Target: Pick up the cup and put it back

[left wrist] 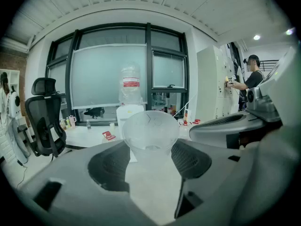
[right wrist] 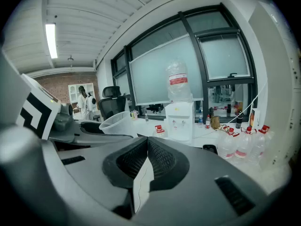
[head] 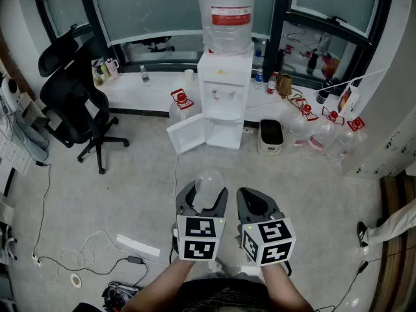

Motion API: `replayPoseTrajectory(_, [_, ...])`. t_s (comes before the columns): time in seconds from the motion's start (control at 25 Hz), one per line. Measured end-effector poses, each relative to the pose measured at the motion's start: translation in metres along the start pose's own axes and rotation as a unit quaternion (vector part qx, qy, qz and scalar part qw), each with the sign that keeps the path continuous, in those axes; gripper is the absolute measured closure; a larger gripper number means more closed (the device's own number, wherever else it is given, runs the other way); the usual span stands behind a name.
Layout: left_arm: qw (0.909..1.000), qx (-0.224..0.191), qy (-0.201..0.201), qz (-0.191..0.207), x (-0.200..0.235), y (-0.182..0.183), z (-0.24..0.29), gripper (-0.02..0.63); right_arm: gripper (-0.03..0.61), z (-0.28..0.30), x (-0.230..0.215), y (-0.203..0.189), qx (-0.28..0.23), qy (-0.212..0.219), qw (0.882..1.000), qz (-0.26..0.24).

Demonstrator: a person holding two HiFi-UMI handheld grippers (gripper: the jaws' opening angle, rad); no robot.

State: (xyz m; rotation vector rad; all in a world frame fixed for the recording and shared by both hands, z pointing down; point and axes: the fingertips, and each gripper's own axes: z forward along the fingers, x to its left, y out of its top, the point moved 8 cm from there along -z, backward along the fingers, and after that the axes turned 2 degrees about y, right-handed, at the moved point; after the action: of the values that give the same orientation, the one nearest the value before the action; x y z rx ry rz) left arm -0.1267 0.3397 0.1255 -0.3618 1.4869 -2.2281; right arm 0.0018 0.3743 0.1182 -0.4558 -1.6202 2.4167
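Left gripper view, centre: we see the left gripper (left wrist: 150, 147), jaws wide, clasping the clear plastic cup (left wrist: 150, 131) mouth-up, presumably for carrying; the right gripper (right wrist: 146, 142) is closed and empty.

The red label (head: 230, 15) on the water jug (head: 225, 39) is unreadable.

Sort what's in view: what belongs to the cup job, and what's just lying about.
Job:
- clear plastic cup, held in the left gripper
- right gripper, shut and empty
- water dispenser, possibly the cup's place

Lying about:
- office chair
- water jugs
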Motion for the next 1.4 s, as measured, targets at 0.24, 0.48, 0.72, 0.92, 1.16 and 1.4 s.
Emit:
replayPoseTrajectory(0.24, [1.0, 0.002, -0.007, 0.002, -0.001, -0.002, -0.001, 0.336, 0.557, 0.001, 0.002, -0.002, 0.008, -0.01, 1.0, -0.008])
replayPoseTrajectory(0.48, [0.9999, 0.004, -0.011, 0.001, -0.001, -0.004, 0.004, 0.336, 0.557, 0.006, 0.003, 0.001, 0.0, -0.008, 1.0, -0.014])
replayPoseTrajectory(0.72, [0.9999, 0.001, -0.015, 0.002, 0.001, 0.001, 0.016, 0.336, 0.557, 0.014, -0.005, 0.001, -0.004, -0.011, 1.0, -0.01])
replayPoseTrajectory(0.92, [0.9998, 0.005, -0.017, 0.002, -0.001, 0.007, 0.041, 0.336, 0.557, 0.029, -0.027, 0.004, -0.004, -0.014, 1.0, 0.001])
replayPoseTrajectory(1.16, [0.9999, 0.01, -0.01, 0.006, -0.001, 0.022, 0.085, 0.336, 0.557, 0.059, -0.059, 0.02, -0.009, -0.003, 1.0, 0.005])
replayPoseTrajectory(1.4, [0.9999, 0.014, -0.005, 0.003, 0.002, 0.043, 0.139, 0.336, 0.557, 0.097, -0.1, 0.039, -0.005, 0.005, 1.0, 0.007])
